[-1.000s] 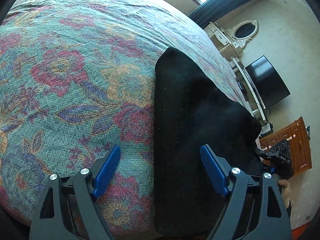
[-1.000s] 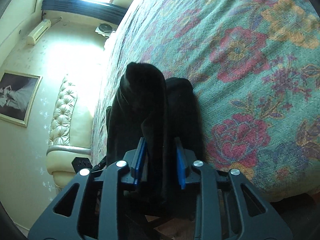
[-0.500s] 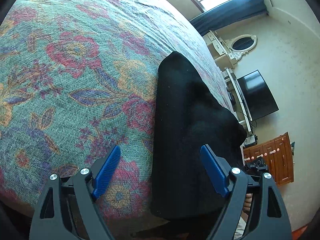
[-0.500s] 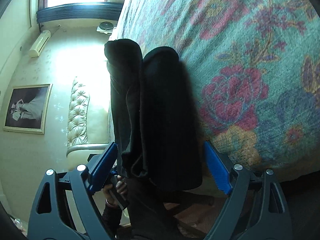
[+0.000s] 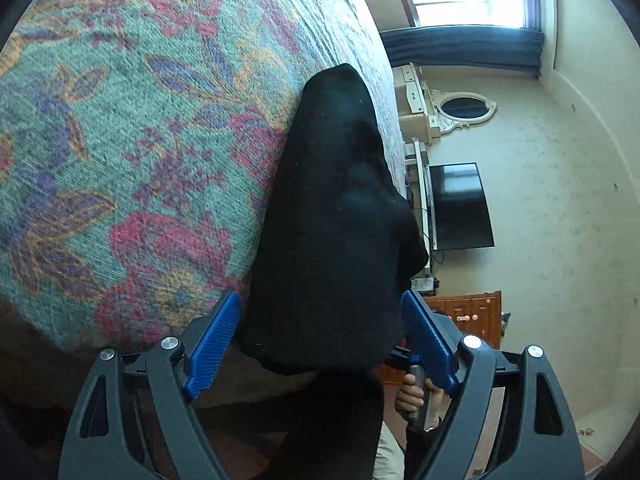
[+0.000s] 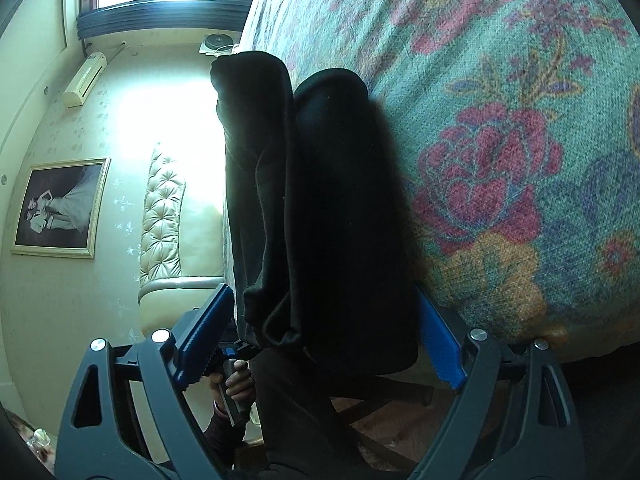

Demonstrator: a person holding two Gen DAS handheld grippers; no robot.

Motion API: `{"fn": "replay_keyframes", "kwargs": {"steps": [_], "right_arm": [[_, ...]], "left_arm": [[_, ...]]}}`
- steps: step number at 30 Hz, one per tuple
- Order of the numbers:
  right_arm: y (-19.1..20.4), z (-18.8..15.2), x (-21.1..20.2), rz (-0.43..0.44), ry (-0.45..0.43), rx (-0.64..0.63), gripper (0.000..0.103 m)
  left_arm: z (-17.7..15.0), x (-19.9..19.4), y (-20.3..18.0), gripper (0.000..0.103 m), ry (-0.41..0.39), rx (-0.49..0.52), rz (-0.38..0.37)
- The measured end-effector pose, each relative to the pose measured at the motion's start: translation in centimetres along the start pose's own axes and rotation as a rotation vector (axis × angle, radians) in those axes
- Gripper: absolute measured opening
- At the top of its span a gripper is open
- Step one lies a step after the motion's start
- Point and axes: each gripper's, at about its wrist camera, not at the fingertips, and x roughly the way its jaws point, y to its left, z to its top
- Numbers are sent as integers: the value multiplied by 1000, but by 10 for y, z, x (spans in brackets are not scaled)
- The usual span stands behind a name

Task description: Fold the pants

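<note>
Straddling folded pants [image 5: 336, 216] | both grippers' fingers [image 5: 214, 340] released | headboard [image 6: 164, 216] (right view only)

Pants [image 5: 336, 216] lie folded on the bed [image 5: 120, 140], at its near edge; both claws sit wide apart, flanking the pants' near end.

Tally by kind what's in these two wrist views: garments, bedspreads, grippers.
Black pants: 1
Floral bedspread: 1
Grippers: 2, left gripper and right gripper, both open
Total: 4
</note>
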Motion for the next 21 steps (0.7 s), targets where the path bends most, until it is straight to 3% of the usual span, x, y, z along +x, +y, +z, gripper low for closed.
{"fn": "replay_keyframes", "kwargs": {"steps": [4,9,14,18,19,20,21], "right_arm": [[-2,1,1,5,2,-2,88],[-4,2,0,9,10,15,88],[7,3,2,-28,17,3,92],[10,1,5,-69,6,-33,92],[10,0,5,-82,8,-52,84],[12,-2,5,-122,11,-82,67],[12,-3,5,-161,16,-111,62]], "left_arm": [[0,11,1,86,45,10,-17],[-3,10,9,86,37,-34,-61],[-5,15,-3,84,58,55,14],[-3,16,-2,83,62,31,11],[-2,15,-1,82,63,18,12],[-2,13,2,77,62,9,17],[0,11,5,69,62,2,28]]}}
